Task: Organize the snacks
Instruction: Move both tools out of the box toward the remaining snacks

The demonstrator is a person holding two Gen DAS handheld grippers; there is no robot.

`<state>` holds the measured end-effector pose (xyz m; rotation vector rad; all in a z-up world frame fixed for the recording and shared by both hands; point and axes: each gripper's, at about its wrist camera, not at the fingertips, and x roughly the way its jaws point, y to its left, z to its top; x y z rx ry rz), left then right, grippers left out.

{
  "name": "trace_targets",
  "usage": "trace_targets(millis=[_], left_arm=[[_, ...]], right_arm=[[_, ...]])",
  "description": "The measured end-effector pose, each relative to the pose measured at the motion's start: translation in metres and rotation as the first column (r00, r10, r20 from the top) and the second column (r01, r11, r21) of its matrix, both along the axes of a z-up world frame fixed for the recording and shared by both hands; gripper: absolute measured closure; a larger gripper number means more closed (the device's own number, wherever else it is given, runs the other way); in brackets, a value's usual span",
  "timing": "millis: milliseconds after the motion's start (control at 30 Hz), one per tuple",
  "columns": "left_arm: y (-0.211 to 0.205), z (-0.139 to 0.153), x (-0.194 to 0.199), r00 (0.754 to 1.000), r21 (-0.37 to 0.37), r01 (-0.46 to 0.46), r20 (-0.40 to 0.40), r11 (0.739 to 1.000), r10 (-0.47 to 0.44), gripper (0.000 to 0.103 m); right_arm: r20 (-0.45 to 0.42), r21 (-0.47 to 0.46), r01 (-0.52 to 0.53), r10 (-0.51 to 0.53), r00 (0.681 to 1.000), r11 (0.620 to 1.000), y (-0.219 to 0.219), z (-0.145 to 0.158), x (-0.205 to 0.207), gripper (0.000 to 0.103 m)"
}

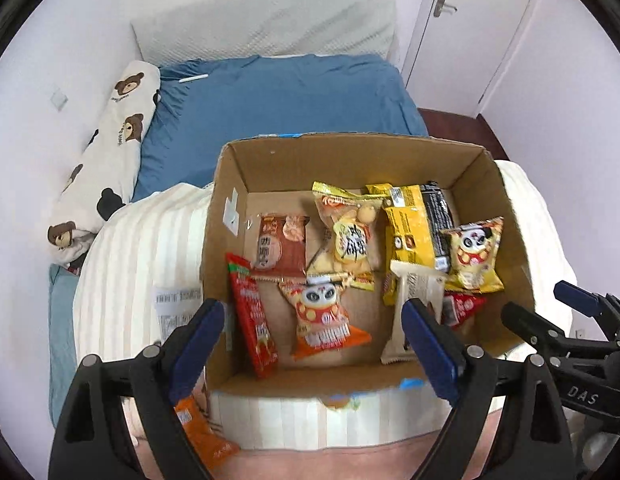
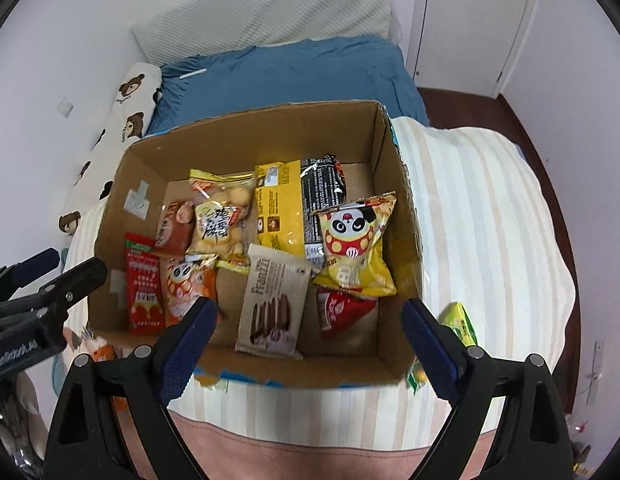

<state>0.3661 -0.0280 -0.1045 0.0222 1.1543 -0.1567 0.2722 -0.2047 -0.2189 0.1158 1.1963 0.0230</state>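
Lying jumbled inside an open cardboard box (image 2: 398, 216) on a striped cream blanket (image 2: 478, 208): snack packets, among them a yellow panda bag (image 2: 356, 248), a white wafer pack (image 2: 271, 306) and a red sachet (image 2: 143, 292). Hovering at the near rim, left gripper (image 1: 314, 344) and right gripper (image 2: 310, 338), both spread wide, holding nothing. Beyond, a blue sheet (image 2: 293, 76).
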Motion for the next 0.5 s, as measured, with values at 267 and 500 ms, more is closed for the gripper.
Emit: trace_targets(millis=[267,500], left_arm=[[0.001,0.016,-0.048,0.997,0.004,-0.005,0.077,1.0,0.004,0.012],[0.007,0.028,-0.087,0.99,-0.017,-0.026,0.142,1.0,0.028,0.012]], right_arm=[[0.098,-0.018,0.001,0.001,0.995,1.0,0.006,0.03,-0.046,0.008],[0.158,0.008,0.013,-0.015,0.987,1.0,0.008,0.051,-0.085,0.008]])
